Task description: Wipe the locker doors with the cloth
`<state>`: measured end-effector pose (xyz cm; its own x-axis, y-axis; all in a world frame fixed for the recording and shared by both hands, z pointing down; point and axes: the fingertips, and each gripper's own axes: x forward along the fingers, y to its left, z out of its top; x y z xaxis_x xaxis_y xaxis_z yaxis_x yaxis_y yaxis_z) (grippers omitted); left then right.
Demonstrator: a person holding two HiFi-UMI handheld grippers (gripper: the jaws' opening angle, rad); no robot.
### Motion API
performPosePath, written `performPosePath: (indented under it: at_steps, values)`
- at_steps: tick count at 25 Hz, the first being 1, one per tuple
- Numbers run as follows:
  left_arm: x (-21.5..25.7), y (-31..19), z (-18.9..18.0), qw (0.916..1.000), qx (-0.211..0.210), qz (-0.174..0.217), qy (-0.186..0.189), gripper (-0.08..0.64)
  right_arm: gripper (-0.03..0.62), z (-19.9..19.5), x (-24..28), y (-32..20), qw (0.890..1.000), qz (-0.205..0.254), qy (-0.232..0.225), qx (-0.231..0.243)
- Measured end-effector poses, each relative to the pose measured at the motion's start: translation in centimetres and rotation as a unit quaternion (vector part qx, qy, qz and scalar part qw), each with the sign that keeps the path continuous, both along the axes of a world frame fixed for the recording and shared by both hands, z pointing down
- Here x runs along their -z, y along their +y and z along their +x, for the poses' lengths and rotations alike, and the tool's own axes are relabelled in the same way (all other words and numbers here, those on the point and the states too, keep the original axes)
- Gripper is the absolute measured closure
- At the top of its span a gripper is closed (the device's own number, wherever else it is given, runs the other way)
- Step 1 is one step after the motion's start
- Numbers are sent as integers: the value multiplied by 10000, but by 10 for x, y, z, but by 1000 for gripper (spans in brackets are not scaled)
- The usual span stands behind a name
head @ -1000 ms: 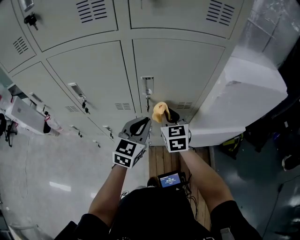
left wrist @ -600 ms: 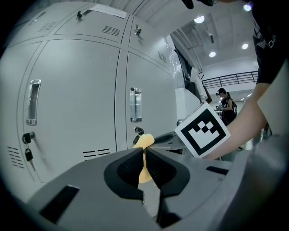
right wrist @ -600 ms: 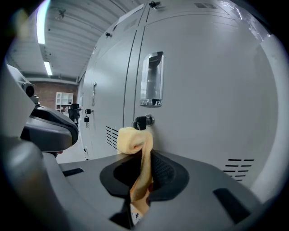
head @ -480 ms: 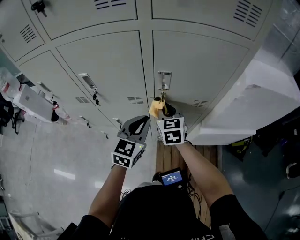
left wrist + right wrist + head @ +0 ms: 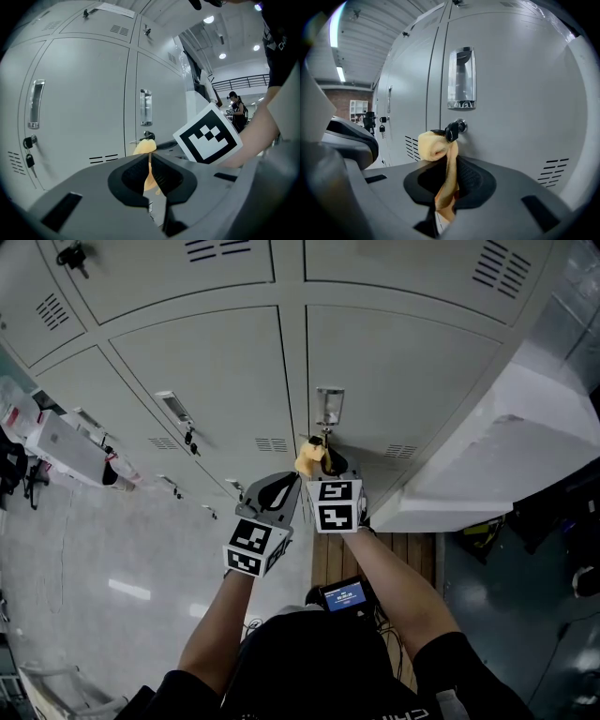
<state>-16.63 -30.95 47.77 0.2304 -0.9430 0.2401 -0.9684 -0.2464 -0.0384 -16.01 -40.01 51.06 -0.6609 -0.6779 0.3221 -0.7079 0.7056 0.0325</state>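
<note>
Close before the locker doors (image 5: 394,362), side by side: left gripper (image 5: 279,488) just left of right gripper (image 5: 330,465) and a little farther back. Between the right jaws, the cloth (image 5: 310,457), bunched top right at the key (image 5: 452,130), just under the handle (image 5: 328,407). Right of the lockers, a ledge (image 5: 487,456).

The left gripper (image 5: 149,158), jaws together, faces grey locker doors (image 5: 84,103), with the yellow cloth (image 5: 143,147) just beyond
</note>
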Motion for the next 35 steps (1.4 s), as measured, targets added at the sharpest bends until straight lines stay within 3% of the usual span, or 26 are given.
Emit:
performPosePath:
  at_steps: [17,35]
  values:
    - [3,-10,21,9999,-147,30,38,528,528,25,-3,-9,9999,55,76,-143]
    - [5,-40,80,9974,-721,43,74,528,528,123,-7,-44,9955,40,219,-918]
